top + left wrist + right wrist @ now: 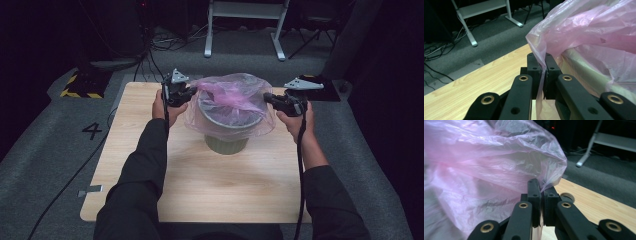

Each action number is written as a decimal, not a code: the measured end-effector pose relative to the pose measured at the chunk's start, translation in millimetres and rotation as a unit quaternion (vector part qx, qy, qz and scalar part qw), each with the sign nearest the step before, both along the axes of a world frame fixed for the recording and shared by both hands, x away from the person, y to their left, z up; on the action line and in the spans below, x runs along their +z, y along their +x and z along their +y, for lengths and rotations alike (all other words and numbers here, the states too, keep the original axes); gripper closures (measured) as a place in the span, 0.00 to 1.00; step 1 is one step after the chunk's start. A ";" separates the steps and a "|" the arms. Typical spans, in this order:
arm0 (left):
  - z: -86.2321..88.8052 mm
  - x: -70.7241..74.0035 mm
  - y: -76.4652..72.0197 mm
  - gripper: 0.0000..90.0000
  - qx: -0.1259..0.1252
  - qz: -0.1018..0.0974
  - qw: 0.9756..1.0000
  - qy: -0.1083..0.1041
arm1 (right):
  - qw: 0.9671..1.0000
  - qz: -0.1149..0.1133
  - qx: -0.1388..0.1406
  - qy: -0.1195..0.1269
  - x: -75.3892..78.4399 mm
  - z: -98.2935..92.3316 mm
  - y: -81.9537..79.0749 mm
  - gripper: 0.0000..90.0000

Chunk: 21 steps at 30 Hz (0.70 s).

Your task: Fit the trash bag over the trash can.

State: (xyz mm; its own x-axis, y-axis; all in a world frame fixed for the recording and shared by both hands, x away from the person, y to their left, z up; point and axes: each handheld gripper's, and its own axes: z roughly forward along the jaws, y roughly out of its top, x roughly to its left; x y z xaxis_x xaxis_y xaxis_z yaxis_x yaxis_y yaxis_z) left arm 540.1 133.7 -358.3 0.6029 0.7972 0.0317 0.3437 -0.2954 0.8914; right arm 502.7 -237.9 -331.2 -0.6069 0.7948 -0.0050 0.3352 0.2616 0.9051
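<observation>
A grey-green ribbed bin (226,142) stands upright at the middle back of the wooden table (200,185). A thin pink plastic bag (231,100) is draped over its rim and hangs down its sides. My left gripper (192,92) is at the bag's left edge, shut on a fold of the film (541,62). My right gripper (266,97) is at the bag's right edge, its jaws pinched together on the bag (499,170). In the left gripper view the bin's pale rim (584,67) shows through the film.
Grey carpet (45,150) surrounds the table. A white metal frame (245,25) stands behind it, with cables (165,42) on the floor at the back left. A black and yellow striped plate (80,85) lies left of the table's far corner.
</observation>
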 end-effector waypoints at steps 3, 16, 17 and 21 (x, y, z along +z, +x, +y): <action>-1.9 -2.8 4.7 0.95 -0.001 0.003 1.000 0.001 | 0.999 0.005 -0.005 0.044 -6.0 -5.4 11.3 0.97; -11.3 -11.9 15.5 0.98 -0.003 0.020 1.000 -0.007 | 0.997 0.010 -0.077 0.021 -28.9 -16.0 37.3 1.00; -12.3 -12.9 16.1 0.98 -0.006 0.024 1.000 -0.007 | 0.997 0.018 -0.076 0.024 -31.6 -15.6 39.2 1.00; -14.9 -18.5 18.9 0.99 -0.014 0.038 0.999 -0.014 | 0.996 0.038 -0.075 0.022 -41.3 -14.1 46.4 1.00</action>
State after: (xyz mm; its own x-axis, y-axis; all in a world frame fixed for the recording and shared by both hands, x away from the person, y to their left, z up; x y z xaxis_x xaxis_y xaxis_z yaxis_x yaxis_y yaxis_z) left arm 559.0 118.8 -376.8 0.6253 0.7794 -0.0380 0.4027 -0.2806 0.8713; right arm 549.0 -252.0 -372.5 -0.4779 0.8753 0.0738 0.4358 0.1633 0.8851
